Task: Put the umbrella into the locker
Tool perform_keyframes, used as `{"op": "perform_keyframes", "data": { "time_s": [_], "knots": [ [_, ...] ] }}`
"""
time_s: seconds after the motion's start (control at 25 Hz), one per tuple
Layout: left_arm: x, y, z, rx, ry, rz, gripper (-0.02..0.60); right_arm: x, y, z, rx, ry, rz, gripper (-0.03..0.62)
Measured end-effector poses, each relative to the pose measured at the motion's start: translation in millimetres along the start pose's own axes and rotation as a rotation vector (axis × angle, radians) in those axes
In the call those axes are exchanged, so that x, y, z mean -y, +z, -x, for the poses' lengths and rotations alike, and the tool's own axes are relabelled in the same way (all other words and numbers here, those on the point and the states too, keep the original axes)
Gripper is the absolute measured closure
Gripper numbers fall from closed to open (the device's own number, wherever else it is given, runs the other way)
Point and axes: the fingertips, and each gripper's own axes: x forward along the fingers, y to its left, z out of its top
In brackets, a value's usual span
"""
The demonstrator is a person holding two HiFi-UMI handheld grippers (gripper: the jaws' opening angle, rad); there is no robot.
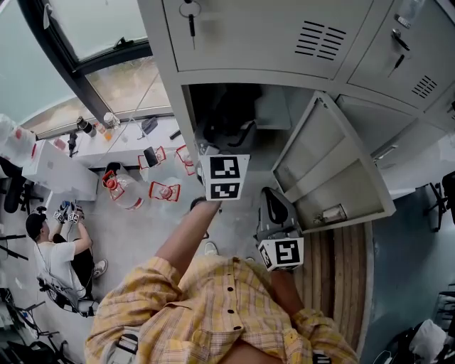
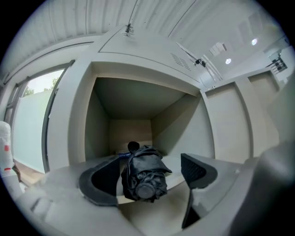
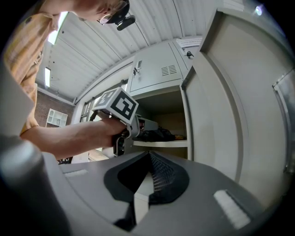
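Observation:
The black folded umbrella (image 2: 145, 173) lies on the shelf of the open grey locker (image 2: 138, 99), its tip end toward me and its handle pointing to the back. My left gripper (image 2: 150, 161) stands open at the compartment's mouth; its pads (image 2: 105, 177) flank the umbrella without pressing on it. In the right gripper view the umbrella (image 3: 156, 135) rests on the shelf beyond the left gripper's marker cube (image 3: 117, 105). My right gripper (image 3: 150, 153) is shut with nothing in it, held lower and to the right (image 1: 270, 200), beside the open locker door (image 1: 334, 170).
Shut locker doors (image 1: 263, 32) sit above, one with a key (image 1: 190, 18) in it. Left of the lockers are a window, a white table (image 1: 106, 146) and water bottles (image 1: 122, 190). A person (image 1: 60, 249) sits on the floor at lower left. Wooden flooring (image 1: 341, 263) lies on the right.

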Motion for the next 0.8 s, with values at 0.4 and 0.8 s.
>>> {"op": "perform_keyframes", "data": {
  "time_s": [0.4, 0.8],
  "knots": [
    [12.0, -10.8, 48.5, -0.001, -0.012, 0.045, 0.257, -1.8, -0.8, 6.5, -0.008, 0.002, -0.009, 0.605],
    [31.2, -37.9, 87.7, -0.03, -0.047, 0.073, 0.441, -3.2, 3.2, 14.6, -0.008, 0.007, -0.022, 0.605]
  ]
}}
